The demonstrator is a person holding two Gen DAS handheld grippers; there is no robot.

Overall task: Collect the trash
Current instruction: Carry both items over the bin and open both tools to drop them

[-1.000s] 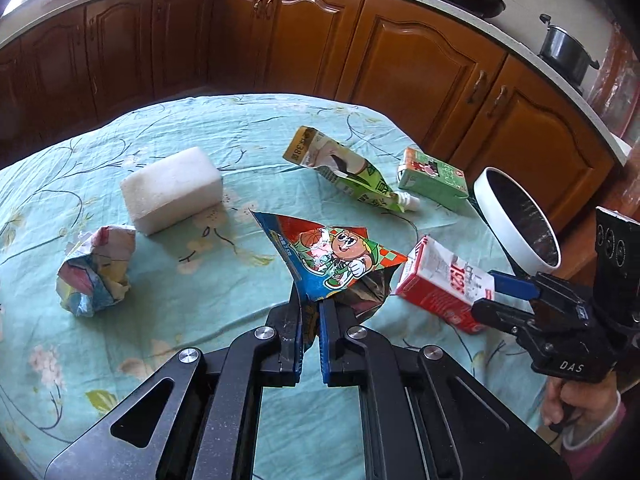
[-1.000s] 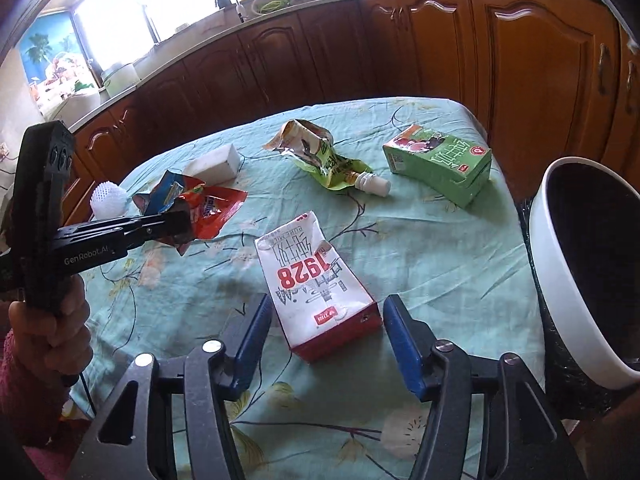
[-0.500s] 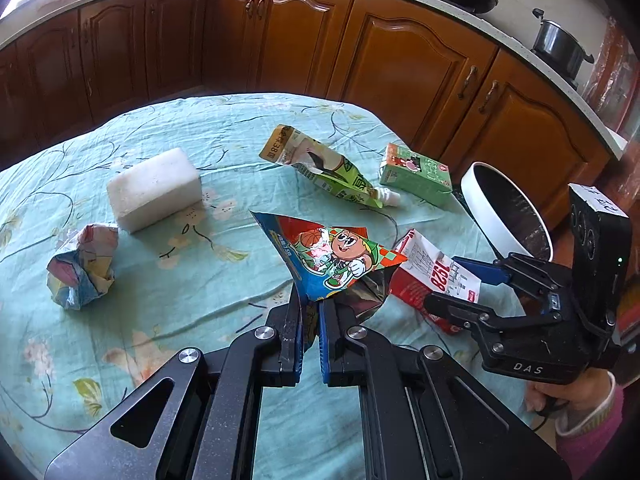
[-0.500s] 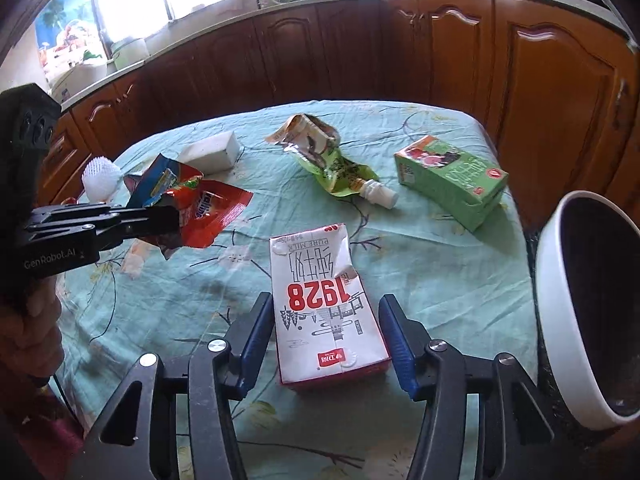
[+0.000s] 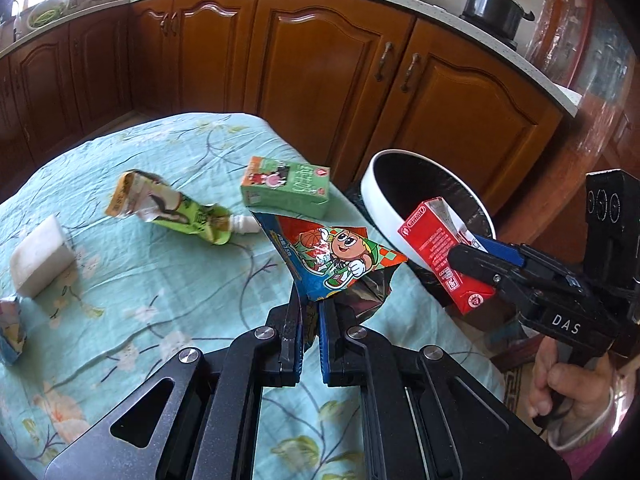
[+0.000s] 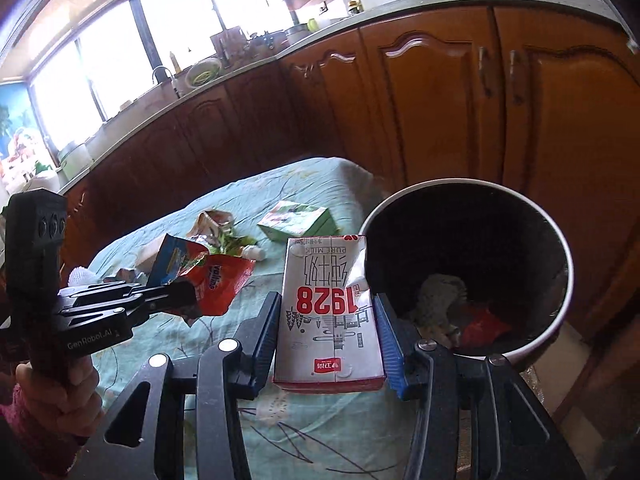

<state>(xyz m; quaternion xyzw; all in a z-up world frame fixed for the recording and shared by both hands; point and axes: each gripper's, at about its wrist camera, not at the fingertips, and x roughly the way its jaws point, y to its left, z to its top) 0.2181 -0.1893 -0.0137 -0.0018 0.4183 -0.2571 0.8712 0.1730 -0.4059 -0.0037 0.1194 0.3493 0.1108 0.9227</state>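
My right gripper (image 6: 326, 312) is shut on a red and white "1928" milk carton (image 6: 328, 312) and holds it lifted beside the rim of a white trash bin (image 6: 562, 300) with a black liner. The carton (image 5: 444, 256) also shows in the left wrist view, in front of the bin (image 5: 376, 196). My left gripper (image 5: 310, 308) is shut on a colourful cartoon snack wrapper (image 5: 332, 260), held above the table. A green juice box (image 5: 286, 188) and a green squeezed pouch (image 5: 176, 212) lie on the table.
The table has a teal floral cloth (image 5: 132, 280). A white sponge block (image 5: 40, 260) and a crumpled wrapper (image 5: 10, 332) lie at the left. Wooden cabinets (image 5: 320, 64) stand behind. The bin holds some trash (image 6: 440, 300).
My right gripper closed on the milk carton and lifted it off the table toward the bin. My left gripper, still holding the wrapper, swung right toward the bin.
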